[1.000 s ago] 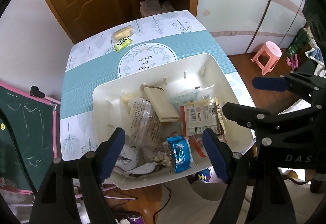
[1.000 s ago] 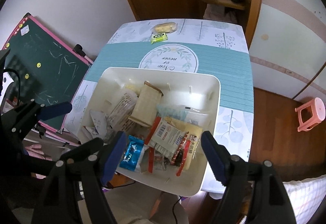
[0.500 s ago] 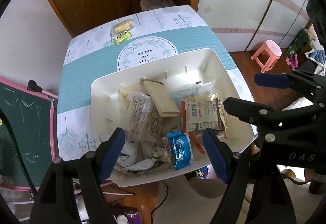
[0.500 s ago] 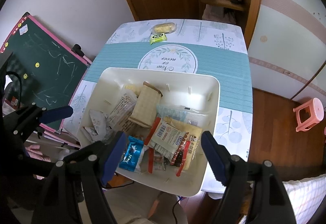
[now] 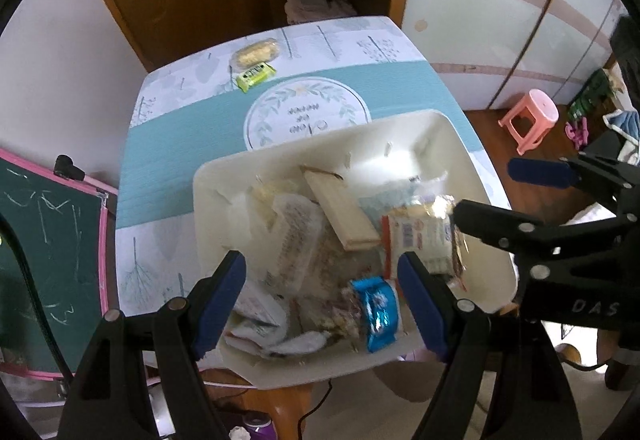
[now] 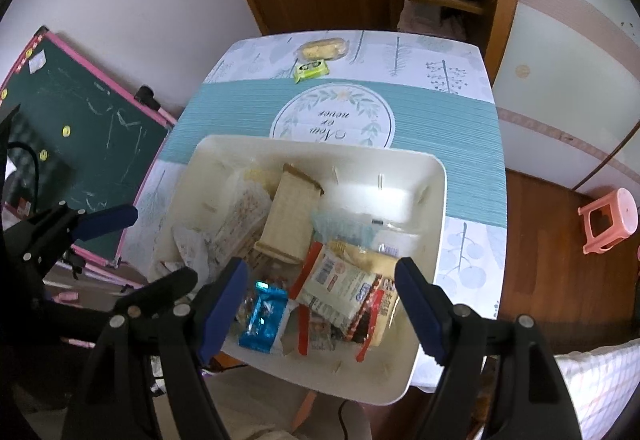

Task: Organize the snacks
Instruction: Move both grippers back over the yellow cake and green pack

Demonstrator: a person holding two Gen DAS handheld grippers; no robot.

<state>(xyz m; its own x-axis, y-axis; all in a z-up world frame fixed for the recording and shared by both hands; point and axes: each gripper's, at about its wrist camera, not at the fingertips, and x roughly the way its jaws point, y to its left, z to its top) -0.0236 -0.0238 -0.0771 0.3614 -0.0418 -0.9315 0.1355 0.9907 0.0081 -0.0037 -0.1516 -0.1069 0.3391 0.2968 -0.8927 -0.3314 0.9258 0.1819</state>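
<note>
1. Progress: most snacks lie heaped in the white bin [image 6: 434, 200]; two packets, a yellow bar [image 6: 322, 49] and a green packet [image 6: 312, 69], sit on the desk [image 6: 440, 112] at 12 o'clock, well apart from it. Likely these are left.
2. Left gripper [image 5: 322, 298] and right gripper [image 6: 320, 294]: fingers spread, holding nothing, above the bin's 6 o'clock end.
3. Obscured: lower snacks are buried; the left view is motion-blurred; labels are unreadable.

We see the left gripper [image 5: 322, 304] at the lower centre of its own view, jaws spread wide, nothing between them. The right gripper [image 6: 320, 306] sits likewise, jaws wide apart and empty. Each gripper shows at the side edge of the other's view.
</note>
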